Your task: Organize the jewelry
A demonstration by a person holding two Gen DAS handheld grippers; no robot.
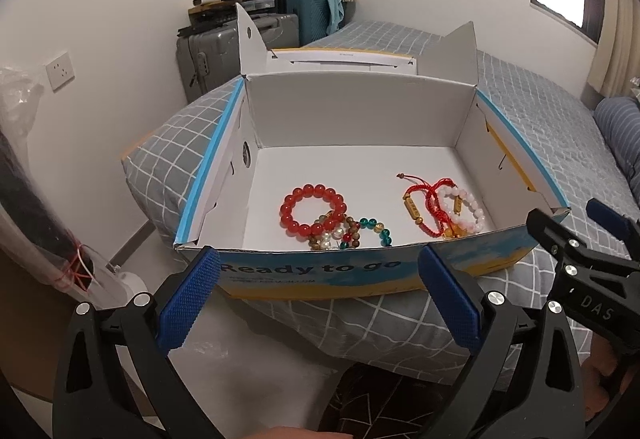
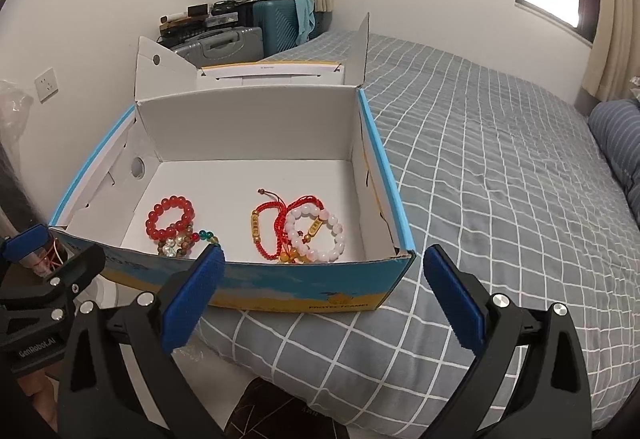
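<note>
Both my left tongs (image 1: 318,297) and right tongs (image 2: 324,297) gaped empty before the box (image 2: 280,285). The bracelets (image 2: 298,229) lay tangled inside against its near wall; I judged lifting one loop cleanly best.

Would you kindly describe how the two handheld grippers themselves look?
Both match: the left gripper and right gripper have black plastic A-frame arms with triangular cut-outs, silver round bolts at the joints, and blue knurled rectangular pads on the fingers. White lettering marks their bodies: "DAS" on the right one, "GenRobot.AI" on the left. No cables or sleeves show.
</note>
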